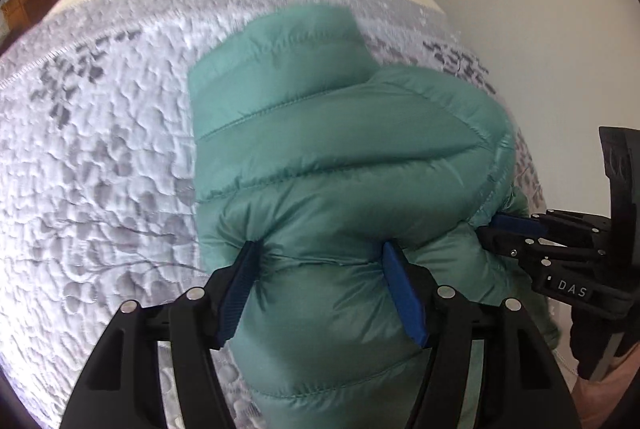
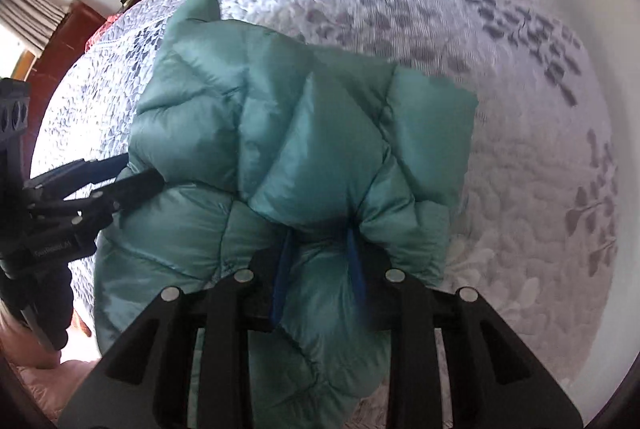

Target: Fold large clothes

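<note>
Currently: my left gripper (image 1: pixel 320 253) and right gripper (image 2: pixel 318 241) both pinch the green puffer jacket (image 1: pixel 320 149) — bunched on the quilted bedspread (image 1: pixel 100 149), right gripper at three o'clock.

One green puffer jacket (image 1: pixel 320 157), two grippers (both black), one quilted bedspread (image 1: pixel 112 157)

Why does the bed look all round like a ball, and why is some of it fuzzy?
The fisheye lens bends both views, so the flat quilt bulges. In the left wrist view its far part is smeared, and the green puffy jacket shines softly. In the right wrist view the quilt's leaf print at the right is blurred, and the picture's corners are dark.
</note>
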`<action>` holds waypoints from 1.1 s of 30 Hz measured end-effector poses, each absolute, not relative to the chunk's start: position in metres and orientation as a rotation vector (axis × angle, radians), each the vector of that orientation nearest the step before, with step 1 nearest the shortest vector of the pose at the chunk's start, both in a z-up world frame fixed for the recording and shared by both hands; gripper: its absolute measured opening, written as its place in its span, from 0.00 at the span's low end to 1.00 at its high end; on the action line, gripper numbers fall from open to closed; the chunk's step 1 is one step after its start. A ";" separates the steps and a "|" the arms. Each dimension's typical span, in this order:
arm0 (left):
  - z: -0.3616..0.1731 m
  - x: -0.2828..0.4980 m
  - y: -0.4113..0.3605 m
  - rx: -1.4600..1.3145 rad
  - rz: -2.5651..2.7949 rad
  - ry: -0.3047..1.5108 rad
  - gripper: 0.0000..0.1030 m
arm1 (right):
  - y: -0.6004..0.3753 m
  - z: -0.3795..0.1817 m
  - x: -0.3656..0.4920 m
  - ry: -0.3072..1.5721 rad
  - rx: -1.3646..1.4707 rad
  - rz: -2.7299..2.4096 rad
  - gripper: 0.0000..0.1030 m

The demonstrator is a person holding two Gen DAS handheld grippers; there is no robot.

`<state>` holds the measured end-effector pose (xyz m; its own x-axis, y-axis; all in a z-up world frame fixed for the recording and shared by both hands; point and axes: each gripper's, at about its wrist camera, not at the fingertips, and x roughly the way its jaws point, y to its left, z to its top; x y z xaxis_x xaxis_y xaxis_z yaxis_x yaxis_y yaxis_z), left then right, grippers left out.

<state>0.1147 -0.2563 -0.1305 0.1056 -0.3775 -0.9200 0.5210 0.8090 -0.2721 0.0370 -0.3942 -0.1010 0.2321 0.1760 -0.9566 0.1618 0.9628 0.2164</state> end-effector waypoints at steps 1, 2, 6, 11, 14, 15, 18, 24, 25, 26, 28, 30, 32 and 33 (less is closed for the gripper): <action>-0.136 0.117 -0.257 0.127 -0.664 1.322 0.63 | -0.395 -0.105 0.037 1.341 0.306 0.014 0.25; -0.140 0.118 -0.257 0.124 -0.663 1.332 0.63 | -0.397 -0.110 0.038 1.341 0.321 0.017 0.25; -0.148 0.127 -0.257 0.113 -0.665 1.361 0.63 | -0.396 -0.108 0.040 1.344 0.340 0.019 0.24; -0.131 0.133 -0.234 0.030 -0.676 1.387 0.62 | -0.397 -0.078 0.025 1.275 0.367 0.047 0.34; -0.115 0.131 -0.210 -0.006 -0.650 1.362 0.62 | -0.395 -0.050 0.007 1.211 0.356 0.061 0.44; -0.108 0.127 -0.201 0.002 -0.624 1.335 0.62 | -0.393 -0.040 0.000 1.198 0.337 0.056 0.44; -0.092 0.116 -0.191 0.053 -0.558 1.280 0.62 | -0.393 -0.022 -0.010 1.186 0.314 0.028 0.46; -0.073 0.091 -0.183 0.100 -0.529 1.246 0.64 | -0.396 -0.015 -0.025 1.197 0.326 -0.024 0.71; -0.072 0.089 -0.183 0.101 -0.533 1.248 0.65 | -0.398 -0.019 -0.025 1.205 0.341 -0.025 0.72; -0.070 0.088 -0.182 0.101 -0.537 1.250 0.65 | -0.401 -0.024 -0.026 1.215 0.367 -0.028 0.72; -0.069 0.082 -0.177 0.101 -0.541 1.250 0.67 | -0.405 -0.032 -0.028 1.228 0.411 -0.031 0.73; -0.070 0.082 -0.177 0.099 -0.540 1.253 0.67 | -0.413 -0.042 -0.029 1.241 0.474 -0.022 0.73; -0.072 0.081 -0.176 0.098 -0.540 1.258 0.67 | -0.416 -0.048 -0.031 1.246 0.504 -0.016 0.73; -0.075 0.084 -0.175 0.098 -0.538 1.261 0.67 | -0.417 -0.051 -0.032 1.252 0.515 -0.017 0.73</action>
<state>0.0835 -0.1754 -0.0753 0.1988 -0.3317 -0.9222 0.4366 0.8724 -0.2197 -0.0323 -0.4169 -0.0507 0.3292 0.2637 -0.9067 0.2883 0.8863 0.3624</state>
